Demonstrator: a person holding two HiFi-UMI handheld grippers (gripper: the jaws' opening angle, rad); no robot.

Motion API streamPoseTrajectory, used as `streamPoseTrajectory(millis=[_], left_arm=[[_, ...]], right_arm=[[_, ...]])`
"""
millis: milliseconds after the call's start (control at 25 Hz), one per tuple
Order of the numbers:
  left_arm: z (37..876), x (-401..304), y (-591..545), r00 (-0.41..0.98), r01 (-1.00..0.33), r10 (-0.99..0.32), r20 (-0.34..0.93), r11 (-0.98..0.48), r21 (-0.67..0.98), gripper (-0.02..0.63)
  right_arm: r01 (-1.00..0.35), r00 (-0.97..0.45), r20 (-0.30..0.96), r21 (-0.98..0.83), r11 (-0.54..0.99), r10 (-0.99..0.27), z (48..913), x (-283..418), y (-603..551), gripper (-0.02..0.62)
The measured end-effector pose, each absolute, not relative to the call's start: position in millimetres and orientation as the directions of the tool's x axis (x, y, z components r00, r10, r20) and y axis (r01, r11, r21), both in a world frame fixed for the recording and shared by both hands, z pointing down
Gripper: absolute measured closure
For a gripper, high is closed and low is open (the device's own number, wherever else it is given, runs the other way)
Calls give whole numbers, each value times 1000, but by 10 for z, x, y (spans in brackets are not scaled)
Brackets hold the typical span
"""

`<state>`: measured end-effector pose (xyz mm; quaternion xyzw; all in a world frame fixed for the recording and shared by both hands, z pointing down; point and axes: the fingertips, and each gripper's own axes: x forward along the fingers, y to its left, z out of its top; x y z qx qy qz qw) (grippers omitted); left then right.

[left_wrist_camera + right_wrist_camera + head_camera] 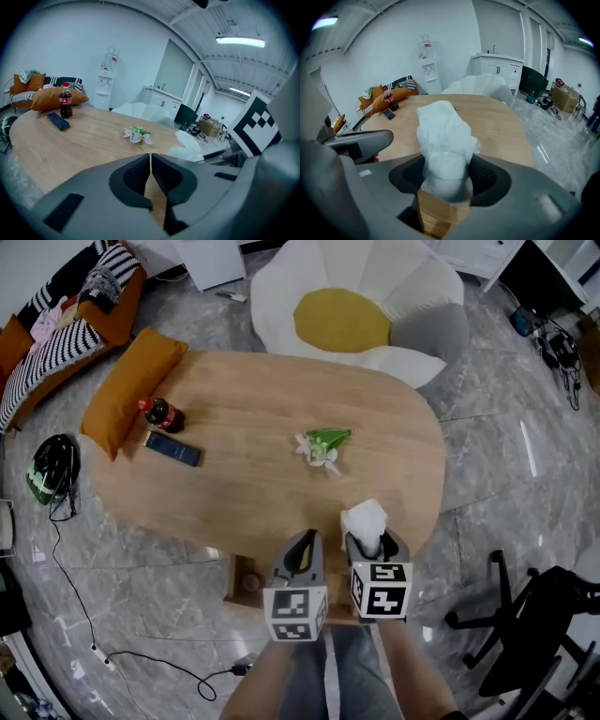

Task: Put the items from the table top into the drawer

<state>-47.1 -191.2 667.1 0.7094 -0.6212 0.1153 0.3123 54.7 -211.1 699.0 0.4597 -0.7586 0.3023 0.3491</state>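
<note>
My right gripper (373,542) is shut on a crumpled white tissue (365,517) at the near edge of the oval wooden table (244,493). In the right gripper view the tissue (443,136) bulges up between the jaws of the right gripper (445,176). Beside it, my left gripper (301,551) is shut with nothing in it, and the left gripper view shows the left gripper (150,161) with only a thin slit between its jaws. A cola bottle (161,413), a dark blue flat device (173,448) and a green-and-white flower sprig (322,446) lie on the table. An open wooden drawer (242,579) juts out under the near edge.
An orange cushion (131,385) overlaps the table's far left corner. A flower-shaped white and yellow seat (356,310) stands behind the table. A black office chair (534,624) is at the right, with a helmet (52,470) and a cable (112,652) on the marble floor at the left.
</note>
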Motion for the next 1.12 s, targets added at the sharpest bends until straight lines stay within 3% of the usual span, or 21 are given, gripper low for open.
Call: streamPoseTrajectory(millis=[680,1120], left_arm=[[6488,-617,-1424,185,-959,-838,514,-39,282,589],[6659,-881,-978,154,-964,-815,558,1,267,589]], right_arm=[[-862,-434,730,-166,480,-528,6727,224,-1573,337],[-809,-490,744,-196,554,-454,6827,-164,-1076,337]])
